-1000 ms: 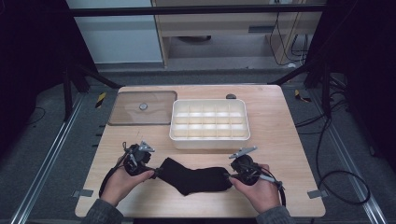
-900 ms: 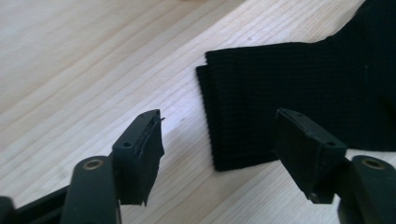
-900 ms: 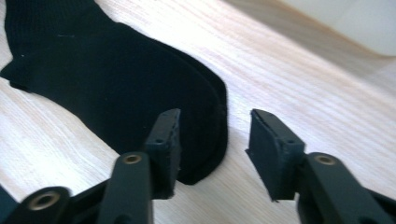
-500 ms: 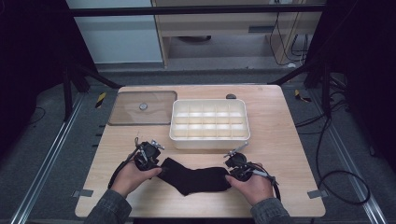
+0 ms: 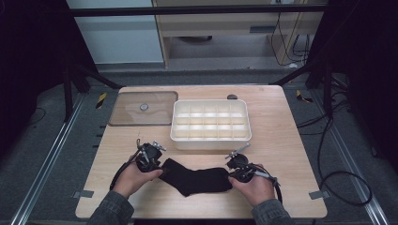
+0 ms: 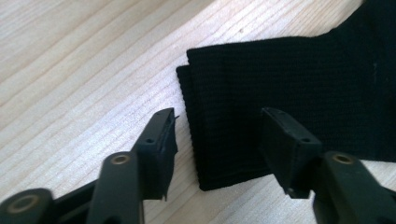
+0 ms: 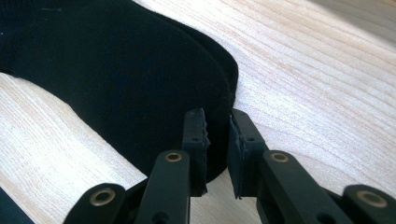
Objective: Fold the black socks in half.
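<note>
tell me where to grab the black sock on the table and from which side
Judging by how the black sock lies flat, lengthways between the hands, take it at its two ends: ribbed cuff from the left, rounded toe from the right. These thin edges should fit between the jaws.

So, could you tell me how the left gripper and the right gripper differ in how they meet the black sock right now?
The left gripper stands wide at the ribbed cuff of the black sock, one jaw on bare table; the right gripper stands narrow at the rounded toe edge. The left pads are clear of the cloth; the right jaws have almost met, though a firm pinch cannot be confirmed. Both have just been closing, low over the sock's opposite ends.
</note>
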Tool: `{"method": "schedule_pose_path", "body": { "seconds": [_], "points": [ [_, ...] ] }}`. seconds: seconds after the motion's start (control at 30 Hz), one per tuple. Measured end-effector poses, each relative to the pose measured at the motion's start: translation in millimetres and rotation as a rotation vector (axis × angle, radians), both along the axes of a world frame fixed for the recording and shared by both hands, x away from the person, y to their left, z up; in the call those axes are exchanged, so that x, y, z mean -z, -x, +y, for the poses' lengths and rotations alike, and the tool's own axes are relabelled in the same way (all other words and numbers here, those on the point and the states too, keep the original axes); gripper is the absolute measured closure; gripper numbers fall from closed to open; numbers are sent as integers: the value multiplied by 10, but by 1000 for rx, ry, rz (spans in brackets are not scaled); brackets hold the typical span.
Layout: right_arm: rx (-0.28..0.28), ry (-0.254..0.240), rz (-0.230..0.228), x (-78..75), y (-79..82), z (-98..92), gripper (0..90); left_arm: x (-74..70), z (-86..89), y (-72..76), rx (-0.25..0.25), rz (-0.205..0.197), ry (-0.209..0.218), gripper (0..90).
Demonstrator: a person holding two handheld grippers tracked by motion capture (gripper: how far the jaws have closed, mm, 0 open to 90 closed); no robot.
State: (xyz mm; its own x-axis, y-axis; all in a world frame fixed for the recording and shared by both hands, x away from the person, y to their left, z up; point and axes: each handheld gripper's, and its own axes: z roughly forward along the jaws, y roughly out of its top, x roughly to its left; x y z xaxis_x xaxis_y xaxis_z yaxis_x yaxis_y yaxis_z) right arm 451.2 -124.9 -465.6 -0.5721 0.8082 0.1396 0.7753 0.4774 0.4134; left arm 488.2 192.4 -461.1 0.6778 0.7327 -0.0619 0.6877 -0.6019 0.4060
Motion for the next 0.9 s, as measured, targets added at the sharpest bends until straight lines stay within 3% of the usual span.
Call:
{"method": "schedule_pose_path", "body": {
  "seconds": [0.2, 0.33, 0.57, 0.9],
  "points": [
    [-6, -3, -12, -3, 10, -4, 785, 24, -2, 1, 13, 14, -2, 568],
    [-8, -8, -21, -38, 32, 9, 785, 41, -19, 7, 24, 10, -25, 649],
    [-22, -9, -23, -50, 30, 14, 795, 55, -27, 26, 32, 7, -21, 762],
    [-26, -19, -25, -80, 51, 18, 801, -5, -14, 38, 24, -7, -7, 805]
  ]
}}
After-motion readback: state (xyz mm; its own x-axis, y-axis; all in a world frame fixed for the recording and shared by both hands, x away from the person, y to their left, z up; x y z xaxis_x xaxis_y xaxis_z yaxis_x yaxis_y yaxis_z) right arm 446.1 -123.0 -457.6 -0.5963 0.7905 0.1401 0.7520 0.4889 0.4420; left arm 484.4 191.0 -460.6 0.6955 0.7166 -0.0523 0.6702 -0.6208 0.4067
